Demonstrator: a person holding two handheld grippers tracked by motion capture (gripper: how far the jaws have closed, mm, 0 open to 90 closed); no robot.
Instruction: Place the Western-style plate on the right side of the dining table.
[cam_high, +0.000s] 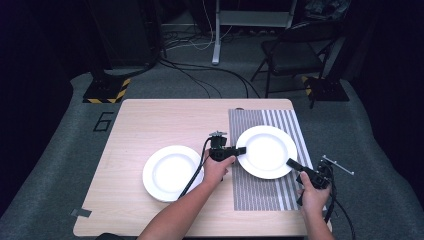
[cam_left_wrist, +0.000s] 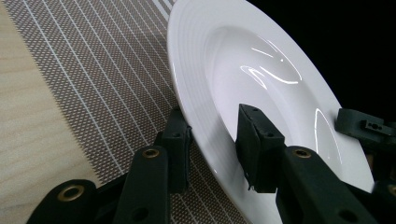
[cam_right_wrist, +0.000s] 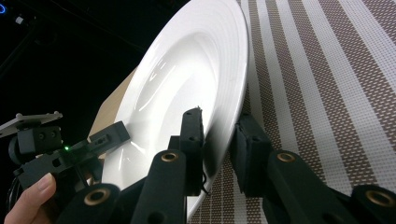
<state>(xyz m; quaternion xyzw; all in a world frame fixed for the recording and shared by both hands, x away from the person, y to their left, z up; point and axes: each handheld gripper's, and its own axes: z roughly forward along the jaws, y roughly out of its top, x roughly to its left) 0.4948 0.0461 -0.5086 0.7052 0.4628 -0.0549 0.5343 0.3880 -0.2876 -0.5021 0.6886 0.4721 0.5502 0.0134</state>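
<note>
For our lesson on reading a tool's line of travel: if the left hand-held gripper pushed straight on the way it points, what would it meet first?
The left hand-held gripper already straddles the rim of the plate on the mat, one jaw above and one below. Pushing on, it would likely meet that plate's rim; beyond it, probably the right hand-held gripper opposite.

Light wood table (cam_high: 150, 120) on grey carpet (cam_high: 65, 150). Number 6 marked on floor left of table. Black folding chair (cam_high: 292, 52) back right. Grey post (cam_high: 217, 30) at back centre, cables (cam_high: 200, 75) trailing across floor. Hazard-striped base (cam_high: 106, 91) back left. Surroundings dark; light falls on table.
</note>
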